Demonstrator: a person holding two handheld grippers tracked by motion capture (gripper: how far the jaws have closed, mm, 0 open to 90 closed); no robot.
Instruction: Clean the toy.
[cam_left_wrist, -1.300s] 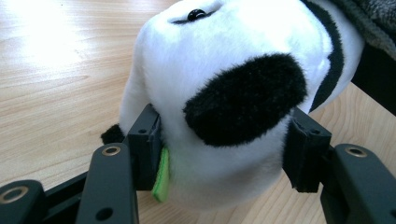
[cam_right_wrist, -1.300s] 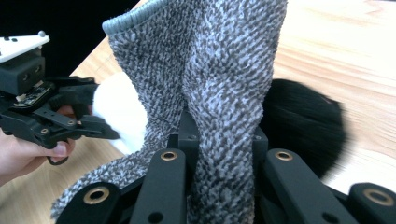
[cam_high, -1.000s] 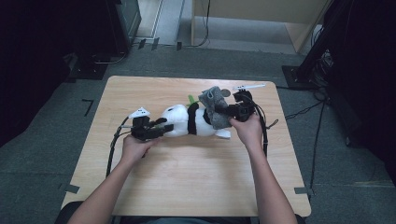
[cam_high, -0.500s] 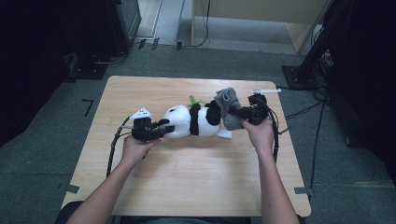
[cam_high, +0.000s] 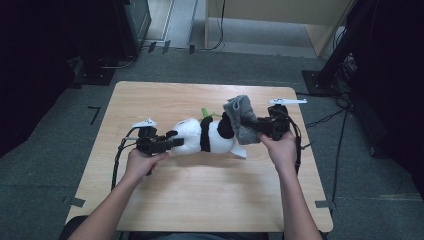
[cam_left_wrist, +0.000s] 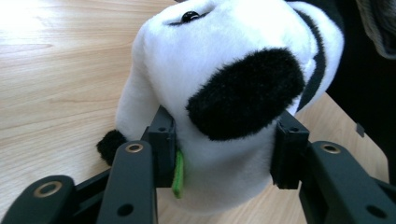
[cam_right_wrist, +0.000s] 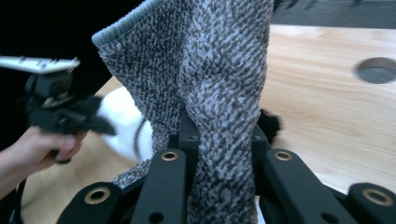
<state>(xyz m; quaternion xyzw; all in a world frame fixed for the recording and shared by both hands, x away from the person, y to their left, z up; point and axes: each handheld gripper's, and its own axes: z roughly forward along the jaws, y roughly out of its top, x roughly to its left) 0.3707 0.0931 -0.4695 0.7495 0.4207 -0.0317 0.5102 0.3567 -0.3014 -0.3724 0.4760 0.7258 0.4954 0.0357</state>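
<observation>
A black-and-white panda plush lies on its side mid-table. My left gripper holds its left end: in the left gripper view the pads press into the white fur of the plush, though the jaws have just been opening a little. A green tag hangs by the left pad. My right gripper is at the plush's right end, shut on a grey knit cloth. In the right gripper view the cloth rises in a pinched fold from between the jaws of the gripper.
The wooden table has a round hole near its right side. Cables trail from both grippers over the table edges. Dark equipment stands on the floor to the left and right, and a wooden cabinet at the back.
My right gripper has moved to the right with the grey cloth, drawing it away from the plush's body. The left hand has stayed in place on the plush.
</observation>
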